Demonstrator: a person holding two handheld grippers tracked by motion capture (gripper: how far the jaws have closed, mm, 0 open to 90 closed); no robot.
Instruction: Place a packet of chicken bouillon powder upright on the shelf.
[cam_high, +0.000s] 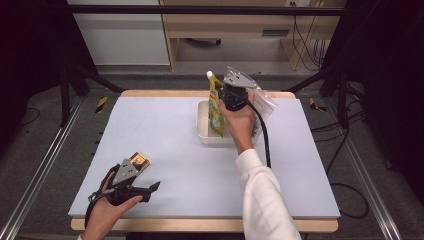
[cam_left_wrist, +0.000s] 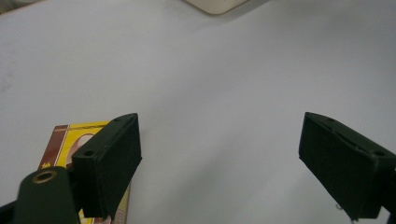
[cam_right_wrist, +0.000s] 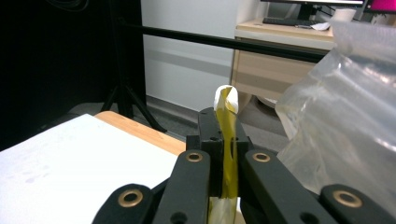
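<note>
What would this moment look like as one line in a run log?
right gripper: shut on yellow pouch, above tray | left gripper: open, beside small box

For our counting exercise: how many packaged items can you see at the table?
3: a yellow pouch held upright over the cream tray by the right gripper, a clear plastic bag behind it, and a small box beside the left gripper. The tray may hide more.

The left gripper (cam_left_wrist: 219, 158) hovers over the pale table (cam_left_wrist: 210, 70) with its two black jaws spread wide — nothing between them. A small yellow-and-brown packet (cam_left_wrist: 63, 140) lies flat beneath the left-hand jaw, partly covered by it. A cream tray's corner (cam_left_wrist: 217, 4) peeks in at the top edge.
</note>
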